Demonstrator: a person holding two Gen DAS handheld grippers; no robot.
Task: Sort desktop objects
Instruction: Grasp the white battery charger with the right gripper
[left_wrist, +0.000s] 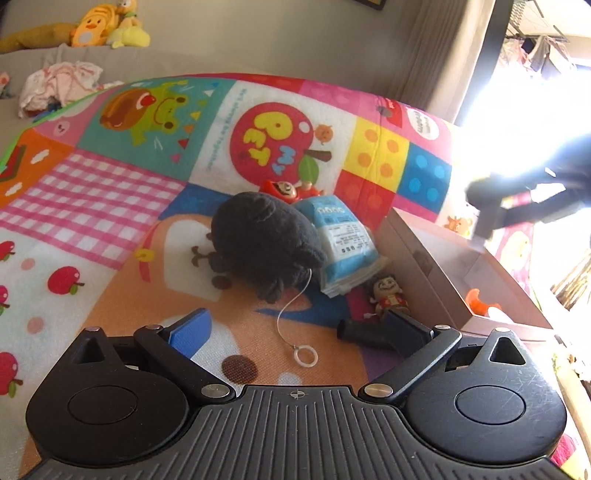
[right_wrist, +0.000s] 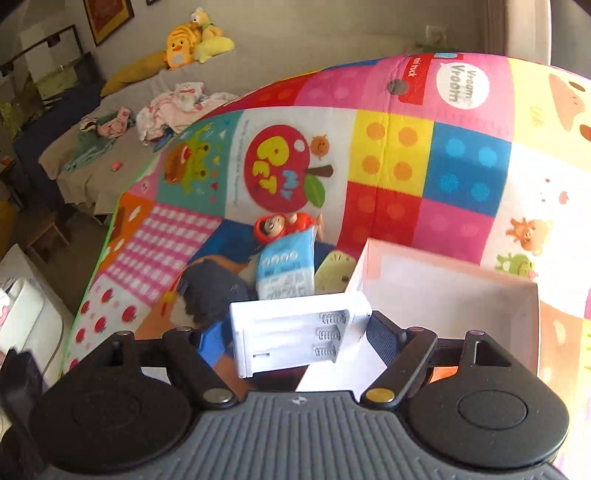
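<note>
My left gripper (left_wrist: 299, 328) is open and empty, low over the colourful mat. Ahead of it lie a dark grey plush (left_wrist: 264, 240) with a white cord and ring (left_wrist: 306, 357), a blue tissue pack (left_wrist: 341, 236), a red-hooded doll (left_wrist: 291, 189), a small figurine (left_wrist: 388, 295) and a black handle-shaped object (left_wrist: 364, 332). My right gripper (right_wrist: 299, 343) is shut on a white battery holder (right_wrist: 295, 339), held over the left edge of the pink cardboard box (right_wrist: 443, 291). The right gripper also shows in the left wrist view (left_wrist: 484, 225), above the box (left_wrist: 424, 254).
An orange object (left_wrist: 480, 301) lies inside the box. The mat (left_wrist: 110, 192) covers the surface. A sofa (right_wrist: 110, 155) behind holds clothes and yellow plush toys (right_wrist: 192, 40). Strong window glare fills the right of the left wrist view.
</note>
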